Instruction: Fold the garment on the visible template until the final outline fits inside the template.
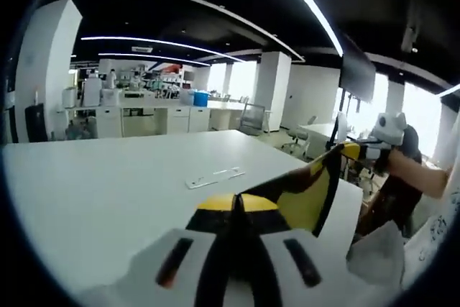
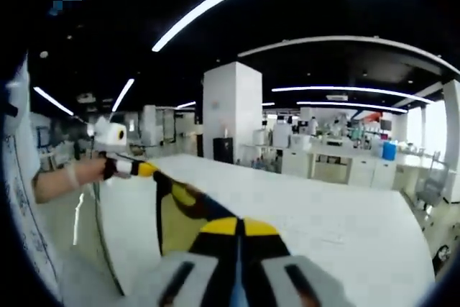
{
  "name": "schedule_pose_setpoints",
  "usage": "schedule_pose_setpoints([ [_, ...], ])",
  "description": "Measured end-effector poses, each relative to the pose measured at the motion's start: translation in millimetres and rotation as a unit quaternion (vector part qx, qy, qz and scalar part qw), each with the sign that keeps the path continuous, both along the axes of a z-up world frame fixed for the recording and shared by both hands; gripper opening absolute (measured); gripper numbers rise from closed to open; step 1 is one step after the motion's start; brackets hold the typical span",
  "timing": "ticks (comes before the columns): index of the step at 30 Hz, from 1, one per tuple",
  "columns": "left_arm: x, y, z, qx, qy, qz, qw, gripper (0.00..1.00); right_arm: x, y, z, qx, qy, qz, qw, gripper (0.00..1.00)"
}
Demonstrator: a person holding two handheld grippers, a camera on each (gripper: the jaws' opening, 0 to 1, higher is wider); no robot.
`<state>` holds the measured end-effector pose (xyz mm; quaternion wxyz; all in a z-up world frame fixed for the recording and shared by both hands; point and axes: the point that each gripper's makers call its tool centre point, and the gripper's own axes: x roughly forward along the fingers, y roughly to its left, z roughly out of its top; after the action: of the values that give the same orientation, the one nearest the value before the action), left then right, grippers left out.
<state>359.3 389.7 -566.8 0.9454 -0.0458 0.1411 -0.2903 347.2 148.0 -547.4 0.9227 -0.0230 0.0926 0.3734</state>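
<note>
Your left gripper [image 1: 237, 210] is clamped on one edge of the black-and-yellow garment [image 1: 305, 192], and your right gripper [image 2: 238, 231] is clenched on another edge of it. The cloth hangs stretched between them, lifted above the white table [image 1: 108, 177]. In the left gripper view, thin template marks [image 1: 214, 176] lie on the tabletop just beyond the garment.

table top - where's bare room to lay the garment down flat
Most of the white table is bare: the wide stretch left of the small paper strips in the left gripper view. It is crowded along the near edge, where both grippers hold the black-and-yellow garment stretched above it.
</note>
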Motion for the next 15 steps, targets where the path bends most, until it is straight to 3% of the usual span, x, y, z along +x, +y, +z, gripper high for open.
schedule_pose_setpoints([
  [1, 6.3, 0.2, -9.3, -0.001, 0.021, 0.001, 0.9998, 0.0, 8.2, -0.6, -8.7, 0.009, 0.021, -0.009, 0.9997, 0.0],
  [3, 25.9, -2.1, -20.6, 0.003, 0.014, 0.002, 0.9999, 0.0, 27.9, 1.3, -25.3, 0.005, 0.029, -0.015, 0.9995, 0.0],
  [5, 36.0, -4.7, -38.2, 0.01, 0.04, 0.003, 0.9991, 0.0, 48.3, 0.9, -42.4, 0.001, 0.048, -0.028, 0.9985, 0.0],
  [8, 61.7, -2.4, -64.1, -0.007, 0.072, 0.009, 0.9974, 0.0, 73.0, 3.8, -65.5, -0.006, 0.072, -0.029, 0.9969, 0.0],
  [12, 97.5, 1.6, -105.8, 0.019, 0.089, 0.02, 0.9957, 0.0, 111.8, 8.0, -105.8, -0.022, 0.097, -0.025, 0.9947, 0.0],
  [15, 118.6, 0.4, -130.8, 0.008, 0.107, 0.036, 0.9936, 0.0, 143.8, 6.5, -143.7, -0.039, 0.122, -0.031, 0.9913, 0.0],
])
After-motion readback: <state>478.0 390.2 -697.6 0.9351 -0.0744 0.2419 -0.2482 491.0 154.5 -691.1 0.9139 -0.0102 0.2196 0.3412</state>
